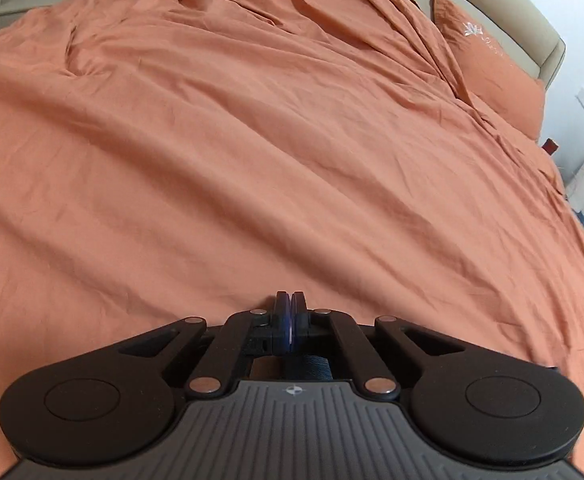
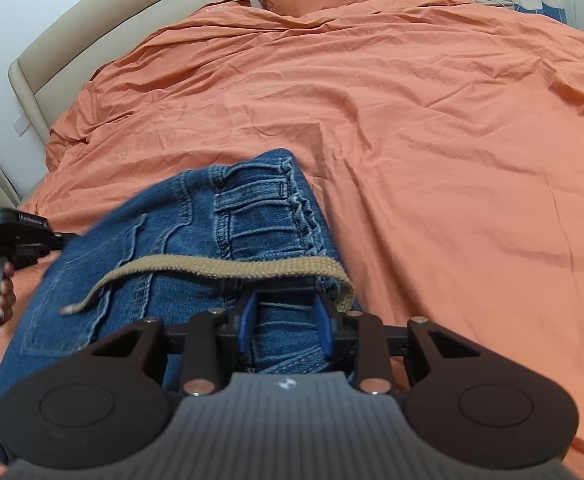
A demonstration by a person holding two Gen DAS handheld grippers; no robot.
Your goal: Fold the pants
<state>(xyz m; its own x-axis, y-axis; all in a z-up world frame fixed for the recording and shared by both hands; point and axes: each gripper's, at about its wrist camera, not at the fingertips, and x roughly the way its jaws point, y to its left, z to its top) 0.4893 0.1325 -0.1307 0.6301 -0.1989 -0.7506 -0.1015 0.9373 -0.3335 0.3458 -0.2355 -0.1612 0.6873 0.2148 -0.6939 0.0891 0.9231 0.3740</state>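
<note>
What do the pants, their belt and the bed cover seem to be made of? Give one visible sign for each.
Pants: blue denim, matte, with faded patches and raised double stitching.
Belt: tan woven webbing, probably cotton or canvas; coarse ribbed weave.
Bed cover: thin orange woven cloth, likely cotton; matte with fine sharp creases.

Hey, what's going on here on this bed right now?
A person is folding jeans on an orange bedspread with two handheld grippers. The right gripper has its jaws around a bunched part of the denim near the waistband, where a tan belt trails loose. The left gripper is shut on nothing, over bare bedspread; the right view shows it off to the jeans' left. The jeans look bunched, not neatly folded yet.
</note>
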